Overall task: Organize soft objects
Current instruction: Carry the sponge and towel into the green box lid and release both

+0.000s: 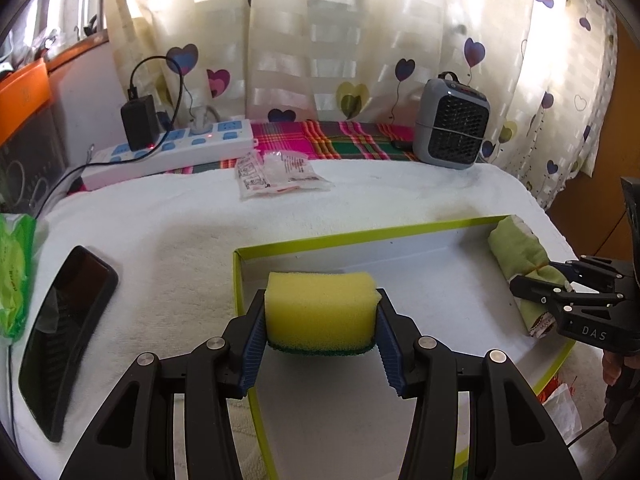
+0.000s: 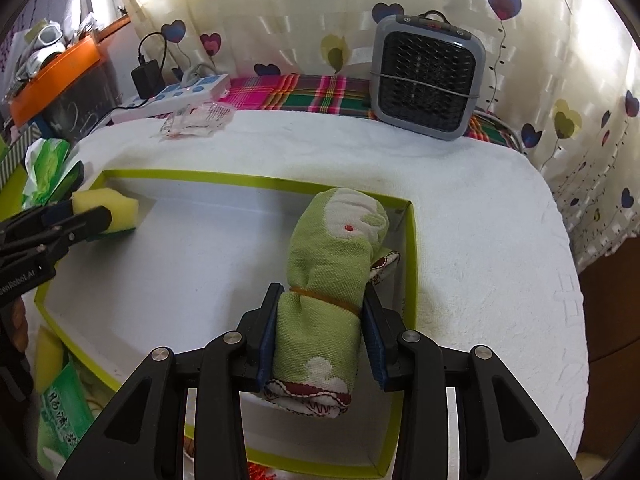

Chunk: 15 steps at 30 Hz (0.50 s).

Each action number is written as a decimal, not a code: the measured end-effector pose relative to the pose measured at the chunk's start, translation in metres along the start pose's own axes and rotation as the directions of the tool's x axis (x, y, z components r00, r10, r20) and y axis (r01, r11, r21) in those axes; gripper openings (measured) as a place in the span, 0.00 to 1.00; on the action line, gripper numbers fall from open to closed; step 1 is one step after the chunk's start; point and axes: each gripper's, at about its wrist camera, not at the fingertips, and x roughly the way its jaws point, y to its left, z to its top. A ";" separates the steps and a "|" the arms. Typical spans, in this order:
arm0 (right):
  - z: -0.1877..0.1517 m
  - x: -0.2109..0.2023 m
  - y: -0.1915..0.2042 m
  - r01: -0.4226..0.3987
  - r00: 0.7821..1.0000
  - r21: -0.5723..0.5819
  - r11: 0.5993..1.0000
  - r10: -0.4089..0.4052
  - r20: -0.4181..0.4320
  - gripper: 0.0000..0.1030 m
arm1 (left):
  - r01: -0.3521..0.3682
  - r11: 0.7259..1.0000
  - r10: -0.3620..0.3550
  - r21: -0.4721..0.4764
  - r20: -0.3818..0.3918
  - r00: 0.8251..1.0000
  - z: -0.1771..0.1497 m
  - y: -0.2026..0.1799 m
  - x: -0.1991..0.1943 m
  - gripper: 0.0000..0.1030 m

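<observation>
Sponge [image 1: 320,310] and rolled towel [image 2: 328,296], both gripped

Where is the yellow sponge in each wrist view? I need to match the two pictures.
Left wrist: yellow sponge at centre, clamped in the left gripper over the box's left end.
Right wrist: far left edge, same gripper holding it.
Shared landmark: grey heater by the curtain.

sponge [image 1: 320,308]: porous yellow foam, rough green scouring layer beneath
rolled towel [image 2: 332,280]: woven green cloth, matt, stitched red edging
box [image 1: 400,236]: smooth white card inside, lime rim
table cover [image 1: 180,232]: white fluffy terry cloth
phone [image 1: 64,332]: glossy black glass
left gripper [image 1: 320,320]: matt black plastic, ribbed blue pads, shiny metal pins
heater [image 2: 428,76]: grey plastic, black mesh grille
</observation>
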 end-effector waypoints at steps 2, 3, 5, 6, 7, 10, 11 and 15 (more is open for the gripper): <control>-0.001 0.001 0.000 0.002 1.000 0.000 1.000 -0.002 0.003 0.40 | -0.003 1.000 0.003 0.003 0.000 1.000 0.000 -0.001 0.000 0.48; -0.001 0.001 0.001 0.002 1.000 0.001 1.000 -0.002 0.003 0.40 | -0.003 1.000 0.003 0.005 0.000 1.000 0.000 0.000 0.000 0.49; -0.001 0.002 0.000 0.000 1.000 0.007 1.000 0.000 0.004 0.41 | -0.011 1.000 0.011 0.014 -0.003 1.000 0.001 -0.002 0.001 0.49; -0.002 0.003 0.001 0.000 1.000 0.008 1.000 0.000 0.005 0.42 | -0.013 1.000 0.013 0.015 -0.003 1.000 0.001 -0.002 0.002 0.50; -0.002 0.003 0.001 -0.002 1.000 0.010 1.000 0.002 0.007 0.42 | -0.014 1.000 0.014 0.015 -0.004 1.000 0.001 -0.002 0.002 0.50; -0.003 0.003 0.000 -0.005 1.000 0.017 1.000 0.005 0.010 0.43 | -0.019 1.000 0.019 0.022 -0.009 1.000 0.001 -0.004 0.003 0.51; -0.003 0.003 0.000 -0.005 1.000 0.018 1.000 0.005 0.011 0.43 | -0.023 0.999 0.023 0.026 -0.011 1.000 0.001 -0.005 0.003 0.51; -0.003 0.003 0.000 -0.007 1.000 0.020 1.000 0.007 0.012 0.45 | -0.030 0.999 0.030 0.025 -0.013 0.999 0.000 -0.006 0.002 0.53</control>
